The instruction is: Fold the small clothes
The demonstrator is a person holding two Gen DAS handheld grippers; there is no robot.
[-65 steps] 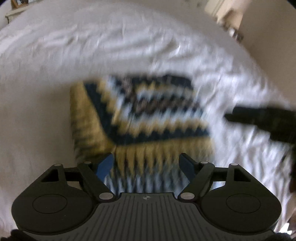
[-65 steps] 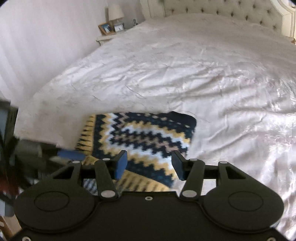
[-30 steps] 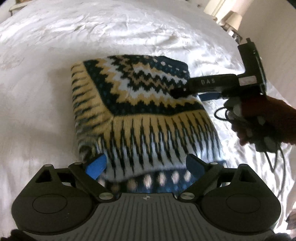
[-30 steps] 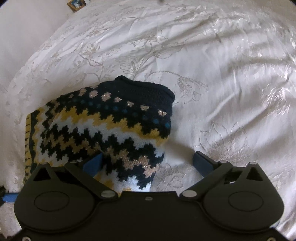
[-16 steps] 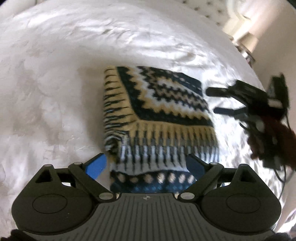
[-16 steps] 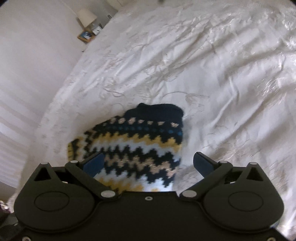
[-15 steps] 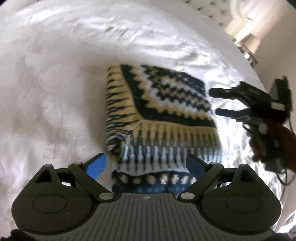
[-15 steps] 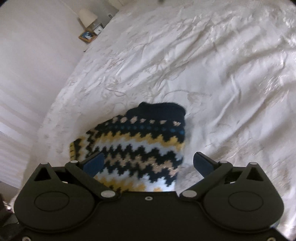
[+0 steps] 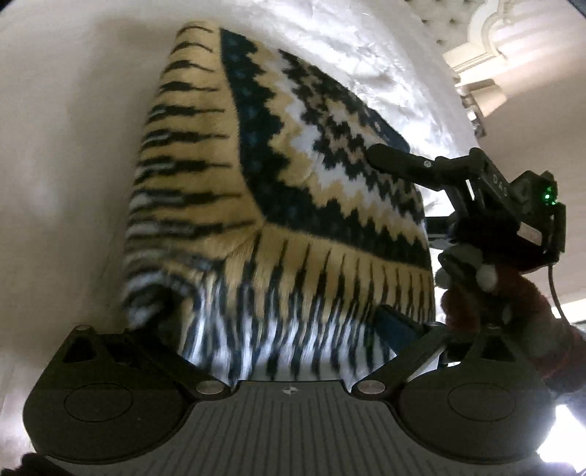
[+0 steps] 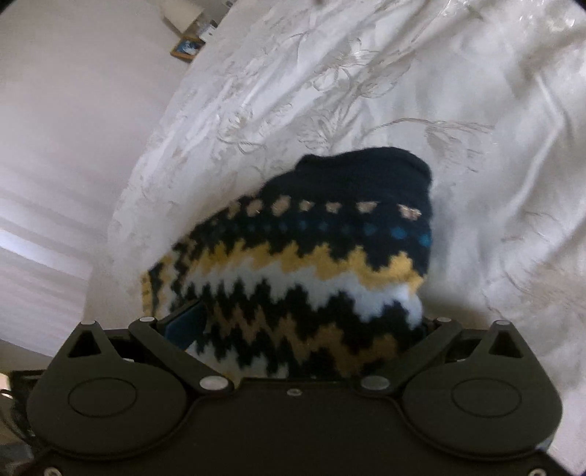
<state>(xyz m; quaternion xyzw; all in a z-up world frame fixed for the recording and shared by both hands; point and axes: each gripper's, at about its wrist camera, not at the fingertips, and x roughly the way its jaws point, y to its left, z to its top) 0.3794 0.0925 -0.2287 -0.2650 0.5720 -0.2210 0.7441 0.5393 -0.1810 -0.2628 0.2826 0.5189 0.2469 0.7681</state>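
A folded knit sweater [image 9: 278, 205] with navy, yellow and white zigzag bands lies on the white bedspread [image 9: 66, 153]. My left gripper [image 9: 278, 329] is open, its jaws spread wide around the sweater's near edge; the left fingertip is hidden under the knit. My right gripper [image 10: 304, 326] is open too, straddling the sweater [image 10: 311, 263] from its other side. The right gripper also shows in the left wrist view [image 9: 410, 190], one finger lying on top of the sweater's right edge, held by a hand in a dark red sleeve.
The embroidered white bedspread [image 10: 421, 91] stretches beyond the sweater. A tufted headboard [image 9: 447, 22] and a wall are at the far right in the left wrist view. A small framed picture [image 10: 186, 47] sits past the bed's edge in the right wrist view.
Both grippers have moved in close to the sweater, which now fills both views. The right gripper's finger now rests on the sweater's right edge. Both jaws stay spread.
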